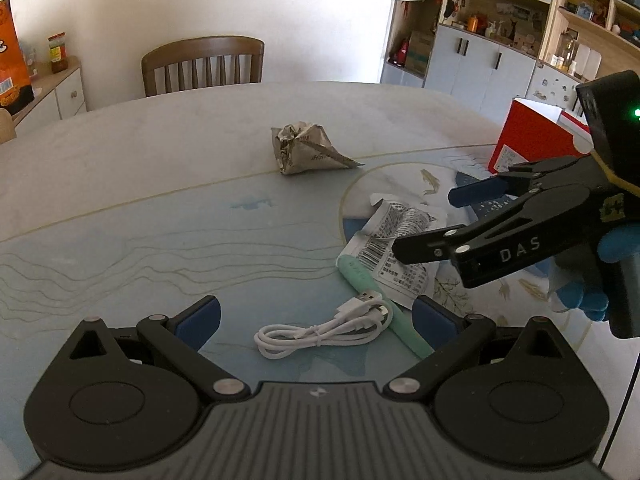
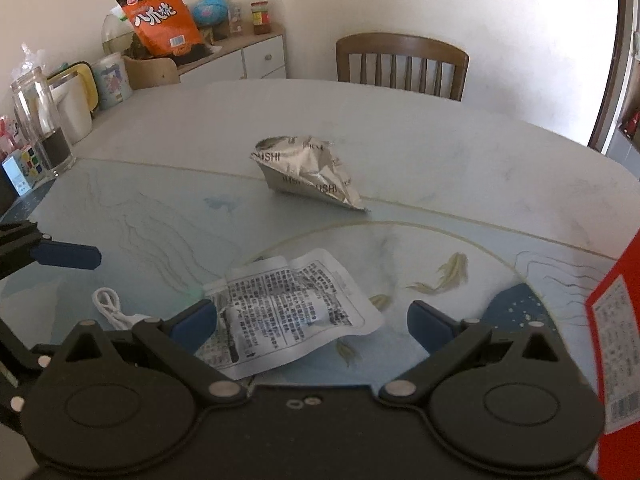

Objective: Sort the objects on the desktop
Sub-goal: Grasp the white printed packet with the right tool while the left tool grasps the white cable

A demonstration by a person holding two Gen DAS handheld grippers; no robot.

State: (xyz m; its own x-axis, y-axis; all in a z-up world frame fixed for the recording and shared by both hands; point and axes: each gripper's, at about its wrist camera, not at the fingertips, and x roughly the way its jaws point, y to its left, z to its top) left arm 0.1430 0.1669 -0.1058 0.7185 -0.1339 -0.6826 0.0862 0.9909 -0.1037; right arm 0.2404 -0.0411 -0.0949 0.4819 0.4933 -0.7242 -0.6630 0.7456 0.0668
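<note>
Left wrist view looks over the left tool, whose blue-padded fingers are spread wide and hold nothing, poised above a coiled white cable lying on the table. A pale green pen-shaped stick lies slanted across the cable's plug end, its upper end tucked under a flat white printed packet. The right tool reaches in from the right side over that packet, gripped by a blue-gloved hand; its two fingers stand apart with nothing between them. A crumpled silver wrapper sits farther out on the table, well apart from the other things. A red box stands near the right edge, behind the right tool. A wooden chair is at the far side of the table, and cupboards with shelves fill the right background.

Right wrist view shows the right tool released as well, fingers wide, with the white packet lying on the table just below and between them. The white cable shows to the left, beside one finger of the left tool. The silver wrapper lies beyond the packet, and the red box rises at the right edge. An orange snack bag stands on a sideboard at the back left.
</note>
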